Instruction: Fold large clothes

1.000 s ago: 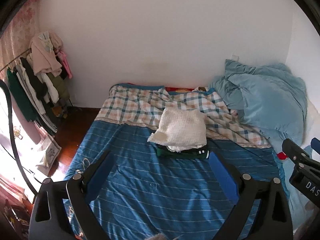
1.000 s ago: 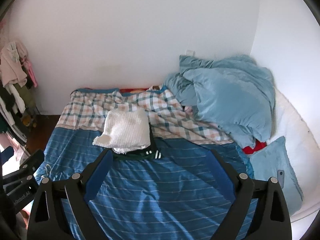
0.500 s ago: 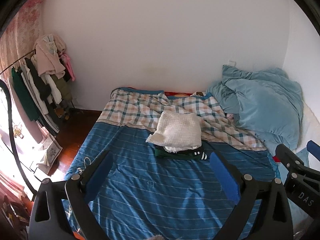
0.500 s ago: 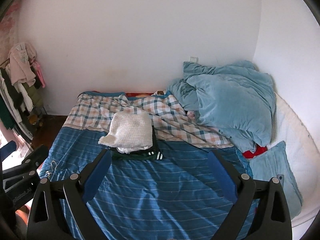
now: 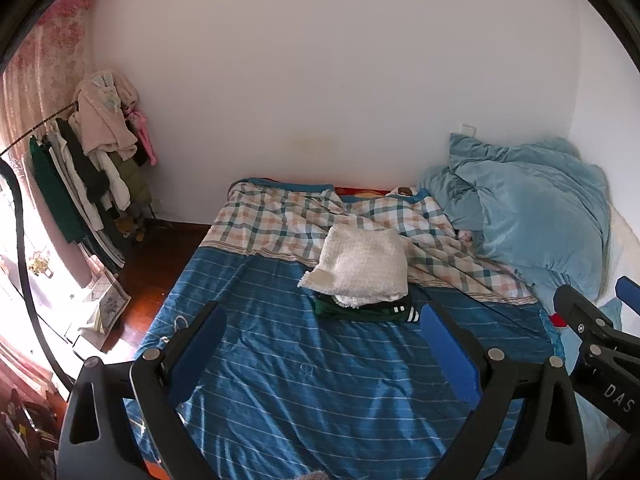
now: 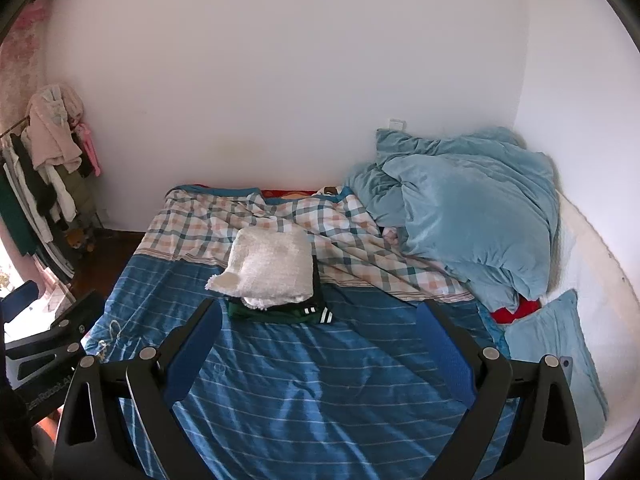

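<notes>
Bed (image 5: 320,380) with blue striped sheet filled both views | folded white garment (image 5: 362,266) lay atop dark green clothes (image 5: 360,312) mid-bed, just before plaid blanket (image 5: 288,216) | left gripper (image 5: 322,344) spread, empty | right gripper (image 6: 318,342) spread, empty, well short of stack

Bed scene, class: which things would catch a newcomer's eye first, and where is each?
A folded white fluffy garment tops a small stack, over a dark green one, mid-bed on the blue striped sheet. A rumpled light blue duvet fills the right corner. Both grippers hover empty, jaws open.
</notes>
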`<act>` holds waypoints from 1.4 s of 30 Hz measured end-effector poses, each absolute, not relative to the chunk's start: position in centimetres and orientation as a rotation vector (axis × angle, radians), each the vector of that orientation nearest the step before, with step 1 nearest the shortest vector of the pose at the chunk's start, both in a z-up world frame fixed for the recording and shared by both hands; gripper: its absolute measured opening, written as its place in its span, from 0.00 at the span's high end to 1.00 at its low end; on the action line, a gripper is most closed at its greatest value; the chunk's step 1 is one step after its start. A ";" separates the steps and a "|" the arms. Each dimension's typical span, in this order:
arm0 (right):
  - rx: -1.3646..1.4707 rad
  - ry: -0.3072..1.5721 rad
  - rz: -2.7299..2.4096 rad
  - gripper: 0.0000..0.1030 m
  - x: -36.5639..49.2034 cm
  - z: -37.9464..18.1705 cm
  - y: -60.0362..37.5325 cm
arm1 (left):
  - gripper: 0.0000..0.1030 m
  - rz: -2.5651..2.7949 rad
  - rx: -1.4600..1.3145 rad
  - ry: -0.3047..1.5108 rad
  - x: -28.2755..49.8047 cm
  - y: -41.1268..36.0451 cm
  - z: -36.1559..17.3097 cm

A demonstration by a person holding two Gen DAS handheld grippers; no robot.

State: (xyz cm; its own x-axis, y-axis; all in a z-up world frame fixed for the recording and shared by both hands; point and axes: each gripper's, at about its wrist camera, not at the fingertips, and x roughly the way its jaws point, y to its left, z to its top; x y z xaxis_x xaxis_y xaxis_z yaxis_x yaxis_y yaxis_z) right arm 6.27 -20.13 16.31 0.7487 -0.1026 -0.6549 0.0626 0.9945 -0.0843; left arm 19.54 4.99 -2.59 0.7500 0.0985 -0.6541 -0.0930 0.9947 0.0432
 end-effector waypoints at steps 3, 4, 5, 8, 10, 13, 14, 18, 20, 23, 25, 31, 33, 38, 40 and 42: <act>-0.054 0.721 -0.086 0.04 6.7 16.3 -20.2 | 0.04 0.111 0.010 0.716 19.5 5.1 -2.5; -0.056 0.721 -0.085 0.04 6.7 16.3 -20.2 | 0.04 0.111 0.009 0.716 19.5 5.3 -2.4; -0.054 0.722 -0.084 0.04 6.8 16.3 -20.3 | 0.04 0.113 0.009 0.716 19.6 5.3 -2.4; -0.052 0.723 -0.083 0.04 6.9 16.2 -20.2 | 0.04 0.113 0.006 0.718 19.6 5.3 -2.3; -0.052 0.723 -0.082 0.04 6.9 16.1 -20.2 | 0.04 0.115 0.010 0.715 19.6 5.3 -2.3; -0.052 0.724 -0.082 0.04 6.9 16.2 -20.2 | 0.04 0.113 0.005 0.712 19.6 5.5 -2.3; -0.052 0.722 -0.085 0.04 6.7 16.1 -20.2 | 0.04 0.111 0.004 0.711 19.6 5.5 -2.2; -0.050 0.721 -0.086 0.04 6.7 16.1 -20.3 | 0.04 0.109 0.000 0.706 19.5 5.6 -2.1; -0.055 0.721 -0.087 0.04 6.8 16.1 -20.2 | 0.04 0.109 -0.003 0.705 19.5 5.6 -2.0; -0.051 0.722 -0.087 0.04 6.6 16.1 -20.2 | 0.04 0.107 -0.003 0.705 19.5 5.6 -2.0; -0.050 0.721 -0.088 0.04 6.5 16.1 -20.2 | 0.04 0.107 0.000 0.703 19.5 5.6 -2.0; -0.051 0.720 -0.089 0.04 6.6 16.0 -20.1 | 0.04 0.107 0.001 0.699 19.6 5.5 -1.8; -0.051 0.719 -0.092 0.04 6.6 15.9 -20.0 | 0.04 0.106 0.002 0.699 19.6 5.5 -1.8; -0.052 0.720 -0.093 0.04 6.6 15.9 -19.9 | 0.04 0.106 0.002 0.700 19.6 5.6 -1.9; -0.051 0.719 -0.095 0.04 6.4 15.9 -19.9 | 0.04 0.105 0.002 0.700 19.6 5.6 -1.9; -0.049 0.721 -0.094 0.04 6.5 15.9 -19.9 | 0.04 0.106 0.002 0.700 19.6 5.6 -1.9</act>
State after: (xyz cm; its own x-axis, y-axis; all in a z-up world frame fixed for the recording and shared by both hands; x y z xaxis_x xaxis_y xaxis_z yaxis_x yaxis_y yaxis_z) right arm 6.50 -19.89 15.85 0.7469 -0.1026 -0.6570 0.0687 0.9946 -0.0772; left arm 19.58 5.58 -1.87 0.7599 0.0980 -0.6427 -0.0965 0.9946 0.0375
